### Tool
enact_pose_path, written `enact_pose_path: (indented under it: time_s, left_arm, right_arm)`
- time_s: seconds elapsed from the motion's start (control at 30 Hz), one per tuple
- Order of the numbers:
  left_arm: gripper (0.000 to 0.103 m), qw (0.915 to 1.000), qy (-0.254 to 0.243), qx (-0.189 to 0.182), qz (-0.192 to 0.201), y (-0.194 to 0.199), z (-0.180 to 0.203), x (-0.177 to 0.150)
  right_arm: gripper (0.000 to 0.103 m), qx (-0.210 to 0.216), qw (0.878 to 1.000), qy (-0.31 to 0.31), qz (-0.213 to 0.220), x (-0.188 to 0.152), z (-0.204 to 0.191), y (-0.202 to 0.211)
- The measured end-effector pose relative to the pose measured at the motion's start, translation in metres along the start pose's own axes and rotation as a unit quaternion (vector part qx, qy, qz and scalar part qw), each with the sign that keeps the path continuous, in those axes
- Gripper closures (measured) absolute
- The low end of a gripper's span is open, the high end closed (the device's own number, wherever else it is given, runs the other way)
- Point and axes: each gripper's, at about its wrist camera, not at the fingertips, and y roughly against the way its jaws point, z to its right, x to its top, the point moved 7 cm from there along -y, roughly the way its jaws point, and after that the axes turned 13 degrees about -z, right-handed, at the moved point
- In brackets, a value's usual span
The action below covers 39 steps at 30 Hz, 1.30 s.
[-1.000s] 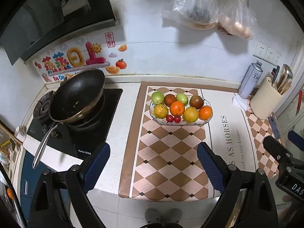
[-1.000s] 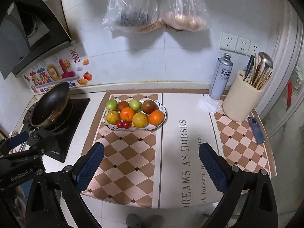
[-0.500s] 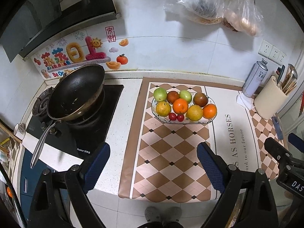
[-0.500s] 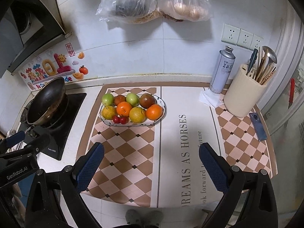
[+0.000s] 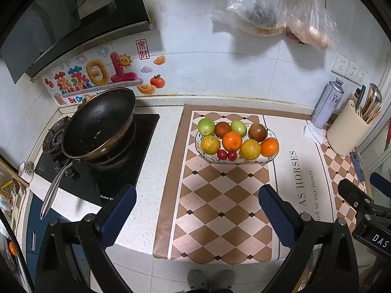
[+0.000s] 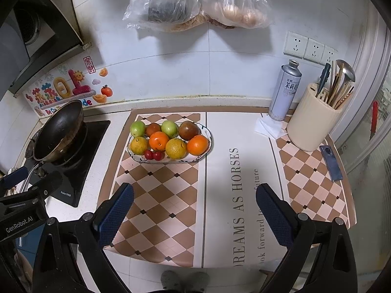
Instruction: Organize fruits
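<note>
Both of my grippers have shifted slightly since a second ago; the fruit stays put. Left gripper [image 5: 196,208]: fingers spread wide, holding nothing, above the checkered mat [image 5: 220,202]. Right gripper [image 6: 194,207]: likewise spread and unladen. Fruit plate [image 6: 207,134]: far end of mat, carrying oranges, green apples, two cherry tomatoes [image 6: 153,155]. Wok [image 5: 97,124]: on stove, left.
</note>
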Motion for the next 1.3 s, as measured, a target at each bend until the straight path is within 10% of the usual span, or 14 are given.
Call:
enact_pose_path:
  time_s: [1.3]
  left_arm:
    - [0.001, 0.9999, -0.010, 0.000, 0.009, -0.003, 0.003, -0.003]
  right_arm:
    - [0.001, 0.010, 1.000, 0.009, -0.011, -0.001, -0.007, -0.010]
